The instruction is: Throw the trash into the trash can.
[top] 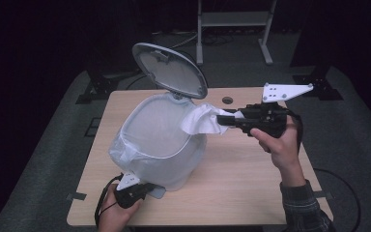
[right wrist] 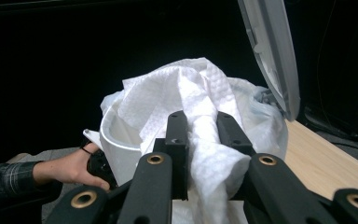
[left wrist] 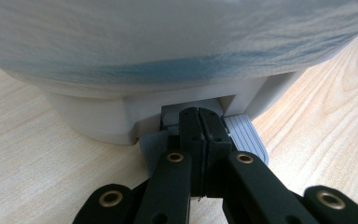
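The left tongs sit closed, pressing the grey pedal at the foot of the bin on the bench, so the lid stands up; the right tongs are clamped on the paper towel at the rim; best keep the pedal down, carry the towel over the liner, then release.

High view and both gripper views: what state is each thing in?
Bin lid: raised open.
Bin: upright, lined with a bag.
Pedal: under the left gripper, whose jaws are shut.
Paper towel: crumpled, at the bin's rim, not yet dropped in.
Right gripper: shut on the paper towel.
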The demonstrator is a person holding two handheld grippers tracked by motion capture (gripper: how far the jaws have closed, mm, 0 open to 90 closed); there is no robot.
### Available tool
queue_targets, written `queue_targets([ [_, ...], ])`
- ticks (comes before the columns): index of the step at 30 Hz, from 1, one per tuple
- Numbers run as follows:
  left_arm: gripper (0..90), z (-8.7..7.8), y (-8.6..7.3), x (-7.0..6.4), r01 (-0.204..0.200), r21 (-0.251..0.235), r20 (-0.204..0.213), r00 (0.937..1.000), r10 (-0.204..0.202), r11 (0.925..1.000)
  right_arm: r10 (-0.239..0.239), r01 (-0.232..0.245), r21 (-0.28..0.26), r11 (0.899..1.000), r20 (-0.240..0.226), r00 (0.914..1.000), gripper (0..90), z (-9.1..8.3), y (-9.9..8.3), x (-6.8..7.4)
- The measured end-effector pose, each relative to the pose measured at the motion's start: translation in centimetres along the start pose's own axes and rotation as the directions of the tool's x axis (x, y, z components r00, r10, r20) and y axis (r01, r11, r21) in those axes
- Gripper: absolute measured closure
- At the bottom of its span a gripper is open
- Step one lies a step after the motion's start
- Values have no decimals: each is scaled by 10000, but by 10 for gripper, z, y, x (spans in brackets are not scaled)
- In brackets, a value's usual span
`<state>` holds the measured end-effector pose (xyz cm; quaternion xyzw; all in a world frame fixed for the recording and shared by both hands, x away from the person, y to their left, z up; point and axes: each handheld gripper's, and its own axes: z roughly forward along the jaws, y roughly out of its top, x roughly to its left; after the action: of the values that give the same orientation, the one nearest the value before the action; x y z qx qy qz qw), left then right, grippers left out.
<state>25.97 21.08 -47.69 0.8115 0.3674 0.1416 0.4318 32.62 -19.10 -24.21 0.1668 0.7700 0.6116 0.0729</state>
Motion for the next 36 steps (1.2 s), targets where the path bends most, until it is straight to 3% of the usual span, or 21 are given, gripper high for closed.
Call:
queue_targets([
  [21, 895, 0, 0, 0, 7, -19, 14, 10000, -7, 10000, -337, 338, 38, 9994, -344, 9988, 759, 44, 23, 11],
  [36, 895, 0, 0, 0, -3, -29, 21, 10000, 3, 10000, -380, 385, 175, 9991, -281, 9989, 759, 76, 33, 14],
])
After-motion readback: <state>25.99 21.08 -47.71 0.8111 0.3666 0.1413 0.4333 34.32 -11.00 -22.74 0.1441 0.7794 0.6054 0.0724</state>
